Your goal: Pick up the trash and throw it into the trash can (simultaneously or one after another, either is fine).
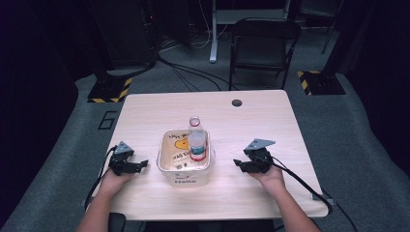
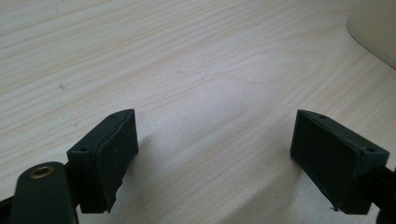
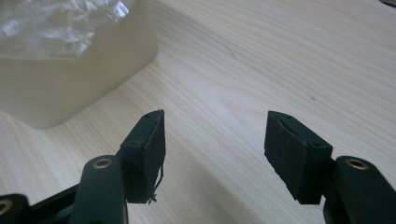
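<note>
Both forearms come in from the near edge of the table [image 1: 251, 121] and rest low on it, one on each side of the tub [image 1: 167, 166]. The left hand [image 1: 113, 180] holds the left gripper [image 1: 140, 164] level, its jaws aimed rightward at the tub's side; they stand wide apart with nothing but bare wood between them. The right hand [image 1: 270, 176] holds the right gripper [image 1: 238, 163] level too, aimed leftward at the tub's other side. Its jaws are partly open and empty, with bare tabletop between the pads.

The tub is a cream, rounded square with dark lettering on its front wall and a yellow printed wrapper lying inside. In the right gripper view its pale wall [image 3: 70, 88] stands just ahead of the jaws, apart from them, with crinkled clear plastic above the rim. A clear bottle [image 1: 197, 142] with a red-and-white label stands in the tub's far right corner, its open neck above the rim.

Neither gripper touches the tub. A dark hole [image 1: 236, 103] sits near the table's far edge; beyond it stands a black chair [image 1: 263, 46].
</note>
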`<state>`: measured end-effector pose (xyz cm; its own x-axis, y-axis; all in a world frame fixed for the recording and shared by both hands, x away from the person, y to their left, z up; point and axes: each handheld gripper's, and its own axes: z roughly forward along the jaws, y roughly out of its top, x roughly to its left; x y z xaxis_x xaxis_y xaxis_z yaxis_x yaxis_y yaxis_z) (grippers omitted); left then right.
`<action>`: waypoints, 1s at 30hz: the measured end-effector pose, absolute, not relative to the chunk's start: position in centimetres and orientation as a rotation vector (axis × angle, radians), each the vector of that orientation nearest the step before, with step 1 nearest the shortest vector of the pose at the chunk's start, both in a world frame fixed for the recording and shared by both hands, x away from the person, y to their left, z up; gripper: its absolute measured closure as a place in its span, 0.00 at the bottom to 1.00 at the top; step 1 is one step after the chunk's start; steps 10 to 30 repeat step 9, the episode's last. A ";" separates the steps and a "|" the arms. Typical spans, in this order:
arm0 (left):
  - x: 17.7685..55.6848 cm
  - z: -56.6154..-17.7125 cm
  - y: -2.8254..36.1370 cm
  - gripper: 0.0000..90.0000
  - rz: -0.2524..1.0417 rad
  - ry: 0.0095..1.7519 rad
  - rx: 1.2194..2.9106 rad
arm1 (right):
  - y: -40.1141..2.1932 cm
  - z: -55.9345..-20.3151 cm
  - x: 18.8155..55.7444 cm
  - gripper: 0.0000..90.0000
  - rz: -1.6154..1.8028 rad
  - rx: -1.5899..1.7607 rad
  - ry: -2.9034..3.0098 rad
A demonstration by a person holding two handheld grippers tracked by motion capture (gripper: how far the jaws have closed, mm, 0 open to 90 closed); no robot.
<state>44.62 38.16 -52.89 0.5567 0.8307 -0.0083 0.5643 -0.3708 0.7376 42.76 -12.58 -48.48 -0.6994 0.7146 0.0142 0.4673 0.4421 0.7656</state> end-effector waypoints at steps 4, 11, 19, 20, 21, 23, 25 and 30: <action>44.6 -52.9 38.1 0.16 0.479 1.118 2.077 | -12.3 -48.8 42.8 0.42 1.117 0.993 2.396; 44.6 -52.9 38.1 0.16 0.485 1.114 2.074 | -12.2 -49.2 42.8 0.41 1.081 0.973 2.413; 44.6 -52.9 38.1 0.16 0.485 1.114 2.074 | -12.2 -49.2 42.8 0.41 1.081 0.973 2.413; 44.6 -52.9 38.1 0.16 0.485 1.114 2.074 | -12.2 -49.2 42.8 0.41 1.081 0.973 2.413; 44.6 -52.9 38.1 0.16 0.485 1.114 2.074 | -12.2 -49.2 42.8 0.41 1.081 0.973 2.413; 44.6 -52.9 38.1 0.16 0.485 1.114 2.074 | -12.2 -49.2 42.8 0.41 1.081 0.973 2.413; 44.6 -52.9 38.1 0.16 0.485 1.114 2.074 | -12.2 -49.2 42.8 0.41 1.081 0.973 2.413; 44.6 -52.9 38.1 0.16 0.485 1.114 2.074 | -12.2 -49.2 42.8 0.41 1.081 0.973 2.413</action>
